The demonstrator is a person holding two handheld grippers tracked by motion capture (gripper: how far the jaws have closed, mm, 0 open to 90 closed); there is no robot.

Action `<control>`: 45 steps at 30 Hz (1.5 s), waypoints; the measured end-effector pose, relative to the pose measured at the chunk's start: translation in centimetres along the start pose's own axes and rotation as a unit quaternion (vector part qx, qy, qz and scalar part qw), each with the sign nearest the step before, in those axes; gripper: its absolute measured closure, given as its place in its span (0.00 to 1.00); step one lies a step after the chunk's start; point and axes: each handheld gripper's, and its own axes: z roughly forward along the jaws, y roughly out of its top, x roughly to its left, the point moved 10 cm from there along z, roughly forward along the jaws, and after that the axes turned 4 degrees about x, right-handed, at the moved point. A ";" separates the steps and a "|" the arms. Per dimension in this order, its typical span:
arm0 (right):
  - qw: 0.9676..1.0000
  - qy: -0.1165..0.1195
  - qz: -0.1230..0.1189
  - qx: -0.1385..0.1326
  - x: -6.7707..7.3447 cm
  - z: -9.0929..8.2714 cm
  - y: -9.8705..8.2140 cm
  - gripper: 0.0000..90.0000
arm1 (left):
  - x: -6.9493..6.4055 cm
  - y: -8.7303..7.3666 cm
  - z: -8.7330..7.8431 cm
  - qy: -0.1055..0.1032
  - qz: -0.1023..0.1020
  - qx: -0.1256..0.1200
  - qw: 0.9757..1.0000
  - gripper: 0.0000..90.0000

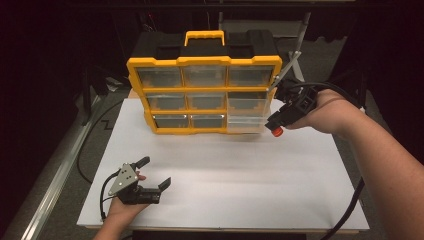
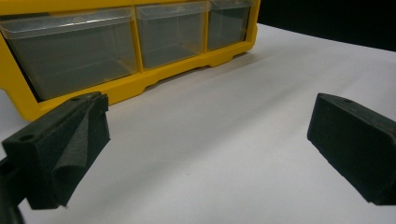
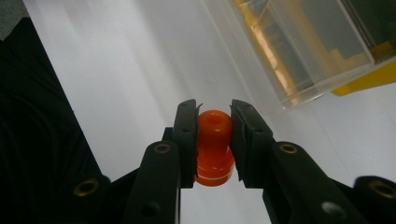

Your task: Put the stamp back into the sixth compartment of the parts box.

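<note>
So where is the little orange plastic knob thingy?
The small orange plastic knob is pinched in the right gripper, at the high view's right, beside the pulled-out clear drawer.

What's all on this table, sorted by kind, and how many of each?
Yellow drawer organizer: 1
Clear drawers in it: 9, the bottom-right drawer pulled out
Orange plastic piece: 1, clamped in the right gripper
Hand-held grippers: 2, counting the open left gripper
Total: 13
</note>
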 end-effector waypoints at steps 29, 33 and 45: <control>1.000 -0.008 -0.002 -0.008 -1.8 1.0 5.7 0.83 | 0.0 0.0 0.0 -0.004 0.001 0.000 1.000 0.01; 1.000 -0.011 -0.002 -0.010 -2.3 1.2 6.5 0.83 | 0.1 0.0 0.0 -0.005 0.002 0.000 1.000 0.01; 1.000 -0.025 0.007 -0.006 -3.7 1.6 8.0 0.83 | 0.2 0.1 0.0 -0.005 0.000 -0.002 1.000 0.01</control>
